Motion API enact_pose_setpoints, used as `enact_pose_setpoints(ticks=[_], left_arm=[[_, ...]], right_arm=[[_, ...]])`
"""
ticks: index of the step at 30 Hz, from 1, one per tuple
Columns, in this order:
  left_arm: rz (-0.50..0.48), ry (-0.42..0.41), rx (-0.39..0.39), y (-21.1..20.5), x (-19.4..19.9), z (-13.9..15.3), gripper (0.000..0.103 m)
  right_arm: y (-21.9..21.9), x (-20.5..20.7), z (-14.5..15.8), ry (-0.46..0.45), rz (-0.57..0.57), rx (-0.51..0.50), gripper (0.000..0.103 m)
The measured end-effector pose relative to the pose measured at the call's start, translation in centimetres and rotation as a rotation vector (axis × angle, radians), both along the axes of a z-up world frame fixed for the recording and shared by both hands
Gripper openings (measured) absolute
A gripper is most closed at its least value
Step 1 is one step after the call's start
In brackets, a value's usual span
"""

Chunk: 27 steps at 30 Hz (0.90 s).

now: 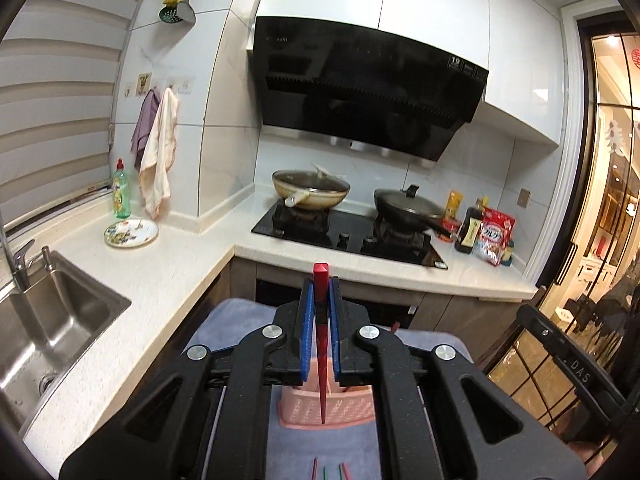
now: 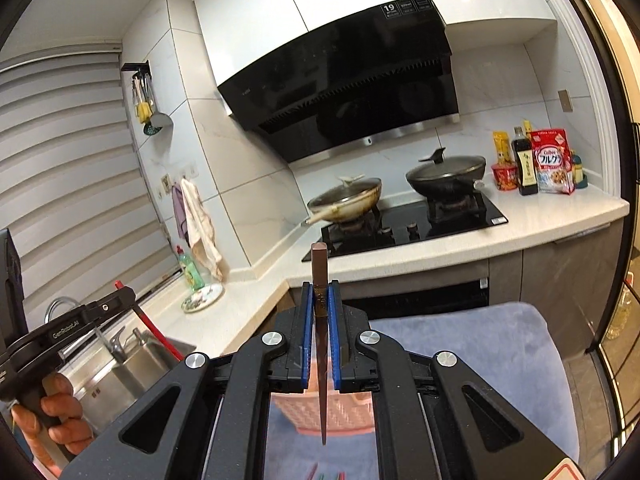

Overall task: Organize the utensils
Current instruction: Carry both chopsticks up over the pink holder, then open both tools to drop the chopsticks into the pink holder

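Observation:
My left gripper (image 1: 320,280) is shut on a red chopstick (image 1: 321,344). It holds the chopstick upright, with the thin tip pointing down over a pink slotted basket (image 1: 326,408) on a blue-grey towel (image 1: 236,316). My right gripper (image 2: 320,284) is shut on a brown chopstick (image 2: 321,344), also upright, with its tip over the same pink basket (image 2: 348,414). Loose red and green chopsticks (image 1: 332,470) lie on the towel below the left gripper. The left gripper (image 2: 124,292) with its red chopstick also shows at the left of the right wrist view.
A steel sink (image 1: 52,320) sits to the left in the white counter (image 1: 160,272). A patterned plate (image 1: 131,233) and a green soap bottle (image 1: 121,192) stand behind it. The hob carries two lidded pans (image 1: 310,192). Sauce bottles and a cereal bag (image 1: 494,236) stand at its right.

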State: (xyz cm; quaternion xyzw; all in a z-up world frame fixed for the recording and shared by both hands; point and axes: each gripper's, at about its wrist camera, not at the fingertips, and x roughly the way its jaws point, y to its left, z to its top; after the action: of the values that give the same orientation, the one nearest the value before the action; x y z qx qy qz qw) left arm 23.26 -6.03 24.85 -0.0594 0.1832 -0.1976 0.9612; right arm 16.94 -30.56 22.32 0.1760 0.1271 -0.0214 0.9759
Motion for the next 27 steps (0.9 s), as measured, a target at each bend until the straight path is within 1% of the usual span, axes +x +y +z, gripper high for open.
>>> enact_pose_setpoints(ticks=[5,10,19,23,27], left_arm=[[0.009,-0.025,-0.01,-1.1,2.3,0.9,0.007],[0.017,-0.016,-0.012,-2.0,4.8,0.2,0.007],[0.022,0.053,0.017,-3.0,7.5,-3.4,0.007],[0.021,0.084,0.025,-3.0,8.0,-4.9,0.007],[0.021,0.107,0.027,-3.1,8.3,-5.8,0.007]], right_arm=[[-0.2,3.3,0.7,-0.015,-0.006,0.004,0.007],[0.1,6.3,0.1,-0.003,-0.004,-0.005,0.007],[0.4,10.2,-4.0,0.087,0.001,-0.019,0.007],[0.4,10.8,-6.5,0.136,0.005,-0.012,0.007],[0.6,11.3,-8.0,0.177,0.009,-0.016,0.007]])
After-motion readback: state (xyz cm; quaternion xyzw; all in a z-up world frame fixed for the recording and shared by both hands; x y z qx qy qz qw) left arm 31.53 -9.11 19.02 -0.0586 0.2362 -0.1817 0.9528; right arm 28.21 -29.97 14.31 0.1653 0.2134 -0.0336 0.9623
